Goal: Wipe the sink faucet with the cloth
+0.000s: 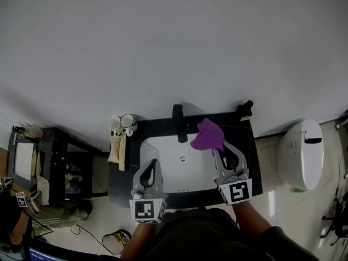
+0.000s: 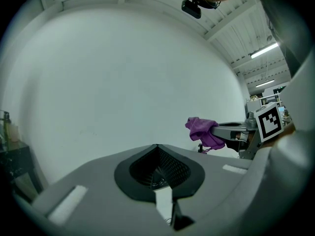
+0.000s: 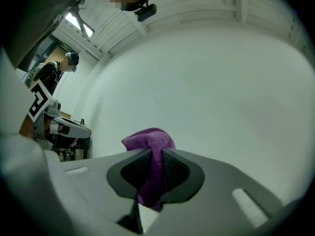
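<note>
**Head view.** Wall plain white, matt, fills upper half. Below it a black counter (image 1: 120, 181) w/ glossy white basin (image 1: 185, 175). Faucet (image 1: 178, 123) at counter's back edge, centre: black, blocky, upright. Cloth (image 1: 207, 135) purple, soft, bunched in a loose wad. It sits at the tip of the right gripper (image 1: 218, 152), just right of the faucet near the back edge. No contact betw. cloth and faucet visible. Left gripper (image 1: 152, 165) is over the basin's front-left part, carrying nothing. Two cups (image 1: 122, 124) at back-left corner. White toilet (image 1: 300, 154) off to the right.

**Left gripper view.** Left gripper (image 2: 157, 149): grey shell, ribbed black pads, jaws together, nothing betw. them. It looks at bare wall. Cloth (image 2: 203, 131) seen at right on the right gripper (image 2: 231, 131), fuzzy nap.

**Right gripper view.** Right gripper (image 3: 153, 154) jaws clamped on cloth (image 3: 147, 141), gap only cloth-thick. Fabric bulges above the pads and hangs below. Left gripper (image 3: 69, 128) at far left.

**Progress (judgement).** Cloth secured and brought up by the faucet. The wipe itself not shown as begun, so faucet body and spout remain to do.
</note>
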A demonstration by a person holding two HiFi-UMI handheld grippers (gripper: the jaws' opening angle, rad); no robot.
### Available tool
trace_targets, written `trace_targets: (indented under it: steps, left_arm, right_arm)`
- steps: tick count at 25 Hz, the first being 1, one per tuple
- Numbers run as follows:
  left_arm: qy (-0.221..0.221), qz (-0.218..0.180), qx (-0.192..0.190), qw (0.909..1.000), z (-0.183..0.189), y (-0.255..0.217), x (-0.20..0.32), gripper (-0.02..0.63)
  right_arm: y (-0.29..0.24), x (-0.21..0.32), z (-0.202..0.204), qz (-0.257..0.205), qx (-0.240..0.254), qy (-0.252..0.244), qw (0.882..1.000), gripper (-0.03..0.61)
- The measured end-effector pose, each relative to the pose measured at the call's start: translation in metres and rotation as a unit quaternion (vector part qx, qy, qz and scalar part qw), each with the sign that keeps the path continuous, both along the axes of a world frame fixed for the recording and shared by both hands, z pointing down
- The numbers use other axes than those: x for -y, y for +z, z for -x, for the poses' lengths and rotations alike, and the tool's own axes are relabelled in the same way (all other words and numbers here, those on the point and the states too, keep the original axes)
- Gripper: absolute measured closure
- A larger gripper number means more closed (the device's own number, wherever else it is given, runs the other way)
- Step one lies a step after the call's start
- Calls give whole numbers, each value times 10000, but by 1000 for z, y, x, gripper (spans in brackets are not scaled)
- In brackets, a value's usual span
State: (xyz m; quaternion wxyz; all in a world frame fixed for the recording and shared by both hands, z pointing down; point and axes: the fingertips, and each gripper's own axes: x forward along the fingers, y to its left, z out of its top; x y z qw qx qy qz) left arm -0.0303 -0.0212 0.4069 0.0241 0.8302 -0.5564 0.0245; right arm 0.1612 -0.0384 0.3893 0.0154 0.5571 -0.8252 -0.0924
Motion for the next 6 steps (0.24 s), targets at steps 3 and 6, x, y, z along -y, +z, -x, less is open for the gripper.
trace_targets:
  steps: [3,6]
  left_arm:
    - [-5,35,-78,10000,0,-4,0,595]
    - [-8,53,-142,9999,0,-6,2,595]
  right_arm:
    - [-5,-1,6,-58,37,-68,10000,522]
    - [-7,1,11,-90,68,-111,9999,522]
